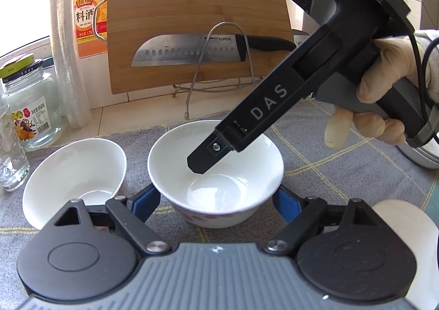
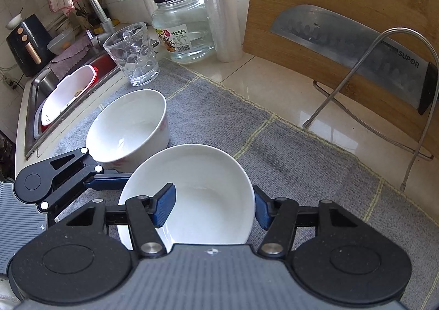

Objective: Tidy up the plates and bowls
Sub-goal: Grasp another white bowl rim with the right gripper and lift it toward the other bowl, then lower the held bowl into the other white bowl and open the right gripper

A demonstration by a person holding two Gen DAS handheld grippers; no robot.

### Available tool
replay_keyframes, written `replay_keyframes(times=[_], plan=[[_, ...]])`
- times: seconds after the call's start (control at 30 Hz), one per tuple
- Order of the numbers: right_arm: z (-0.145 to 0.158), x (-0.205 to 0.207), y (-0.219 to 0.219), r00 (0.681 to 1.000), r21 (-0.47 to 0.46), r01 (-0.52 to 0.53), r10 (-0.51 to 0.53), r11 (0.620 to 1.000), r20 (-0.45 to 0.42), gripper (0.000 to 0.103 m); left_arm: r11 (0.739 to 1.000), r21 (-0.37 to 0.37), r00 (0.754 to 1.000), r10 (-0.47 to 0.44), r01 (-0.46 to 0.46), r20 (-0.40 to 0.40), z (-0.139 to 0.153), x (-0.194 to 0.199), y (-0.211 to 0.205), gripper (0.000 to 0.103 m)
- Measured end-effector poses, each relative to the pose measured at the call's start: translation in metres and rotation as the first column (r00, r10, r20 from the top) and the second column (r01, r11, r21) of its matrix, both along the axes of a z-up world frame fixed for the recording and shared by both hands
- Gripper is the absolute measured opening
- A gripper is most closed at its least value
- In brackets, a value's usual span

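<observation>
White porcelain: two bowls were seen on the grey cloth (image 2: 301,162) spread over the counter (image 2: 263,85), none yet stacked.
Near bowl (image 1: 216,173): it stood upright on the cloth, between the blue pads of the left hand-held gripper (image 1: 216,200).
Left hand-held gripper: its pads were set against the bowl's outer wall on both sides, part-way closed, so a grip was judged made.
Right hand-held gripper (image 2: 214,205): it was closed on the same bowl's rim, one pad inside and one outside the wall; in the left view one finger was seen reaching into the bowl.
Second bowl (image 1: 74,178): it lay tilted just beside the held one, untouched.
Plate (image 1: 406,227): only a white rounded edge was seen at the right; whether it was a plate could not be told.
Progress: early; the bowls were still to be nested and any plates gathered.
</observation>
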State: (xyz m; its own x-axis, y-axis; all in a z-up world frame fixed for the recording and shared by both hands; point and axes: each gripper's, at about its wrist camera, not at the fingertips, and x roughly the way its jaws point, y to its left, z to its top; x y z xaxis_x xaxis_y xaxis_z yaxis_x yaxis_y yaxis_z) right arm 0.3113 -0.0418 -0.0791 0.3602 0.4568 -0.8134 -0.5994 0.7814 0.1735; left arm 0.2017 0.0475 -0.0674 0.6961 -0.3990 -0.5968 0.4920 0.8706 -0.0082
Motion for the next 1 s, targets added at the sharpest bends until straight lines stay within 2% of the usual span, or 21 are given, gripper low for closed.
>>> replay_keyframes(times=[0.53,1.0], plan=[[0.017,-0.02,-0.011,1.0,0.033,0.025,-0.025,0.999,0.004,0.065,0.999,0.022,0.999,-0.05,0.05,0.002,0.017,-0.01,-0.005,0.088],[0.048,-0.07,-0.024,0.996,0.099,0.078,-0.082,0.992,0.041,0.066,0.996,0.005,0.995,-0.094,0.094,0.038,0.048,-0.047,-0.003,0.088]])
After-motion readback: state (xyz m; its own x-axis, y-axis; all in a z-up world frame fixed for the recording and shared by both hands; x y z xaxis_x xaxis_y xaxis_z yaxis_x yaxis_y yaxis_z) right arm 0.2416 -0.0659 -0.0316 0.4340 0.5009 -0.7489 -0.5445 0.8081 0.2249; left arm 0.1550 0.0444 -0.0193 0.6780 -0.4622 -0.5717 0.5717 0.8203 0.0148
